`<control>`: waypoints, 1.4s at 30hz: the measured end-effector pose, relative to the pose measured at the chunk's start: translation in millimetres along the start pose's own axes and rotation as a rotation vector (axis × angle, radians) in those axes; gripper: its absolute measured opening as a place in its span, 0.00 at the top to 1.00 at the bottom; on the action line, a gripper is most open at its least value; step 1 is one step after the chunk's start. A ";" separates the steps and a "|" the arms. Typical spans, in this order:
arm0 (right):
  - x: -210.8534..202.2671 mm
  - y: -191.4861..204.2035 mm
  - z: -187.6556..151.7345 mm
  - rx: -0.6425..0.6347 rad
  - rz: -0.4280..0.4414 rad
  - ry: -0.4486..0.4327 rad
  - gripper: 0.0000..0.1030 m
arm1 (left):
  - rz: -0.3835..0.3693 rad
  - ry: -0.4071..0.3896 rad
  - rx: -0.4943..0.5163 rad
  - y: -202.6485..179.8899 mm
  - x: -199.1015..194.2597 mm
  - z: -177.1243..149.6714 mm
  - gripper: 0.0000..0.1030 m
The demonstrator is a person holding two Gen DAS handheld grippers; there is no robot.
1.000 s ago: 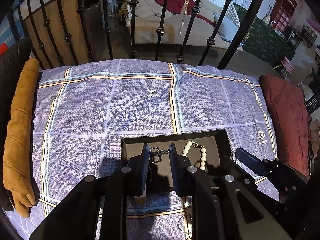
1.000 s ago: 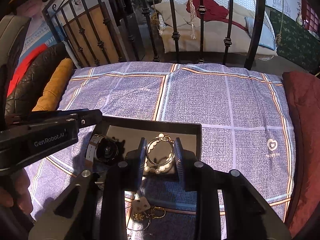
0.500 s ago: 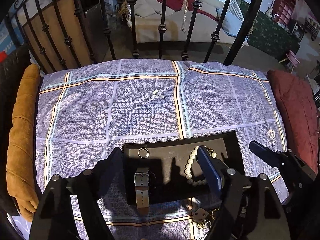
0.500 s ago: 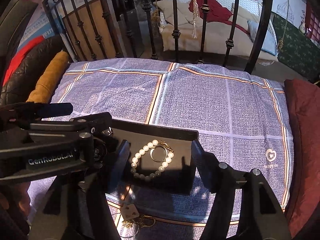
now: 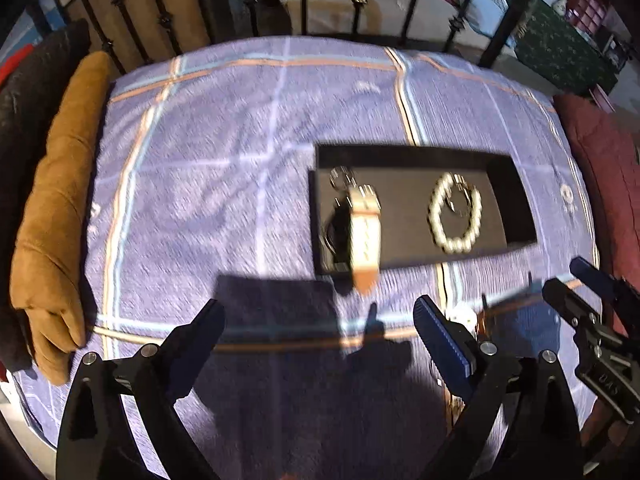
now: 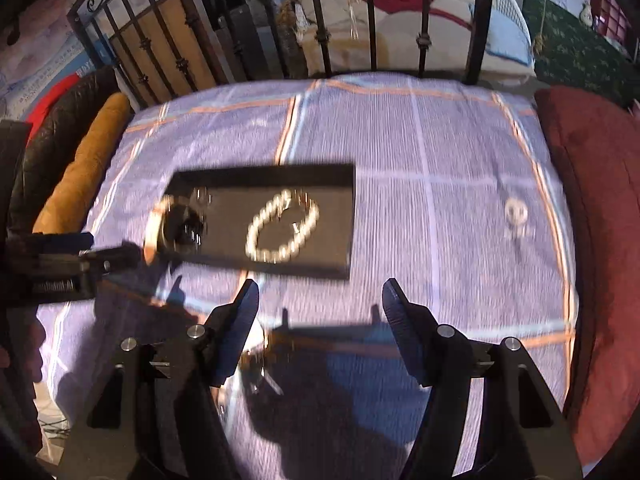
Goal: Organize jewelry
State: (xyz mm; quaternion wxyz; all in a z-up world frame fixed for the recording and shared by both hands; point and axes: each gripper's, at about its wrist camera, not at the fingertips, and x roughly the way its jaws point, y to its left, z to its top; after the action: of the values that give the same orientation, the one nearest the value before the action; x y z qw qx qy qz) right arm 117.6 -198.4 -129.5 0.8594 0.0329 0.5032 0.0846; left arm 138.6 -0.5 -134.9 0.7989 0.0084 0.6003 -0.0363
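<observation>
A black tray [image 5: 408,216] lies on the purple checked bedcover. In its left half a watch [image 5: 364,236] with a tan strap hangs over the near rim, with a small ring [image 5: 340,178] behind it. A pearl bracelet [image 5: 454,218] lies in the right half. My left gripper [image 5: 318,328] hovers short of the tray, its jaws opening wide with nothing between them. My right gripper [image 6: 320,296] is open and empty too, just short of the tray [image 6: 264,174] and the pearl bracelet [image 6: 280,228]. The picture is blurred by motion.
Loose jewelry [image 6: 256,364] lies on the cover near the right gripper's left finger. A tan cushion [image 5: 52,200] borders the bed on the left and a dark red cushion [image 5: 600,168] on the right. A black iron railing [image 5: 304,0] stands behind.
Both grippers were shut over the tray, the left on the watch, the right on a thin ring. Both have opened, left the pieces in the tray and drawn back toward me.
</observation>
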 end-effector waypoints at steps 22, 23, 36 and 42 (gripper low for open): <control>12.3 0.2 -25.8 -0.026 -0.016 0.056 0.38 | 0.111 0.055 0.026 -39.9 44.0 -57.8 0.09; 17.0 6.5 -26.7 -0.040 -0.003 0.061 0.38 | 0.104 0.056 0.013 -31.6 43.8 -57.8 0.09; 48.2 45.1 -47.3 -0.164 -0.011 0.093 0.76 | 0.114 0.036 0.001 -16.2 47.9 -53.2 0.32; 47.2 37.1 -46.2 -0.102 0.047 0.096 0.56 | -0.041 -0.034 -0.012 -24.1 27.2 -44.9 0.40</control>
State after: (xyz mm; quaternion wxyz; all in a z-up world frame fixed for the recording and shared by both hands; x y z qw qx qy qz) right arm 95.9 -154.7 -187.6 0.8326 -0.0033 0.5380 0.1318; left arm 101.4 -23.2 -172.7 0.8083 -0.0091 0.5867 -0.0492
